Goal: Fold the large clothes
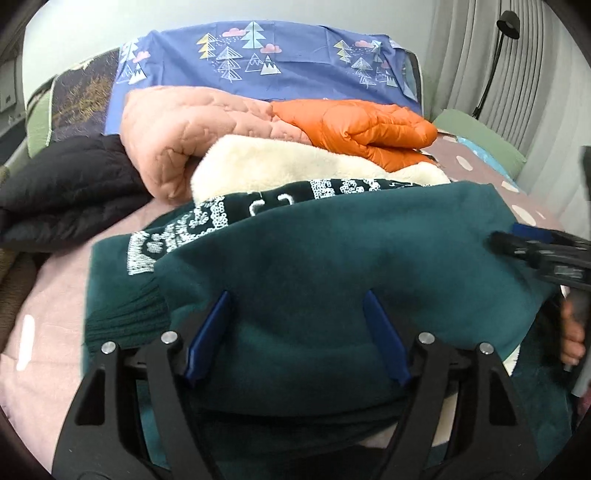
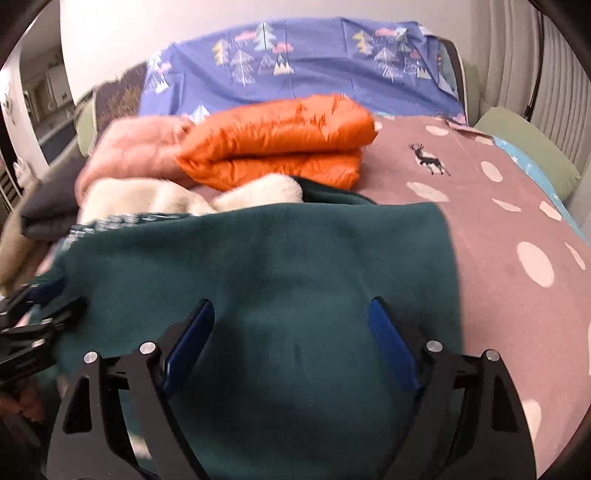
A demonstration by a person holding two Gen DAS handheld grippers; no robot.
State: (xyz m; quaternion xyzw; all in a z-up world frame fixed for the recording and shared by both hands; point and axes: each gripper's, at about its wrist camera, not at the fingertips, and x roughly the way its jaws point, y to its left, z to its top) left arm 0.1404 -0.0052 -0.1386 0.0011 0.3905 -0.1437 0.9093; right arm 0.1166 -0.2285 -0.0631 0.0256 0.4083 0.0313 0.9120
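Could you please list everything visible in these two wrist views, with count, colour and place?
green garment: one, dark teal with white print, folded, nearest, under both grippers
cream fleece: one, behind it
orange puffer jacket: one, folded, further back
pink quilted garment: one, left of orange
black garment: one, far left
bed cover: one, mauve, pale spots, deer
blue sheet: one, tree print, at back
lamp: one, black, right
left gripper: jaws open, empty
right gripper: jaws open, empty
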